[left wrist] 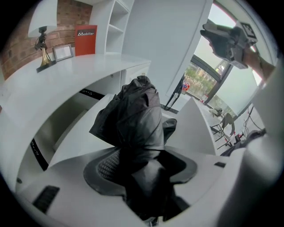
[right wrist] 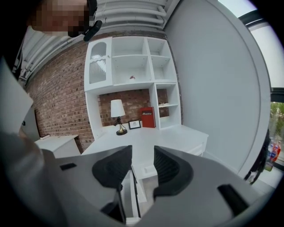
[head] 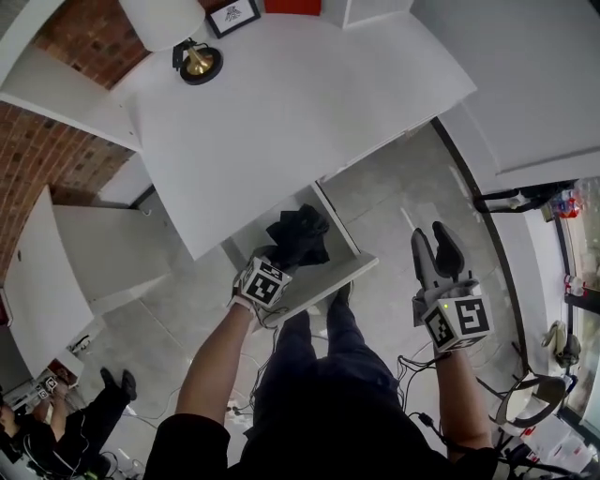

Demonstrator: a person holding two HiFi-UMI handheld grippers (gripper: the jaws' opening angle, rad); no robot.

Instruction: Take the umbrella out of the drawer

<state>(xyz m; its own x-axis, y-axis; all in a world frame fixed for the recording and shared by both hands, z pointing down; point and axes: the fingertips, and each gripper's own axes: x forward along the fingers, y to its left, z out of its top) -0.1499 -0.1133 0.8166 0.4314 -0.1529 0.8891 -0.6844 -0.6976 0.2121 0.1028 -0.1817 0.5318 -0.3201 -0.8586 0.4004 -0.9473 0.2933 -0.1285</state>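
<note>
A black folded umbrella (head: 298, 236) hangs over the open white drawer (head: 328, 284) under the desk. My left gripper (head: 277, 265) is shut on its lower end. In the left gripper view the crumpled black fabric of the umbrella (left wrist: 133, 119) fills the space between the pads (left wrist: 105, 167), with the drawer's inside (left wrist: 71, 117) behind it. My right gripper (head: 437, 246) is held off to the right above the floor, clear of the drawer. In the right gripper view its jaws (right wrist: 143, 166) stand a narrow gap apart with nothing between them.
The white corner desk (head: 281, 103) carries a lamp (head: 192, 56), a small picture frame (head: 232, 16) and a red sign (left wrist: 85, 39). White shelves (right wrist: 133, 66) rise behind it. A person sits at the lower left (head: 56, 427). Cables (head: 412, 370) lie on the floor.
</note>
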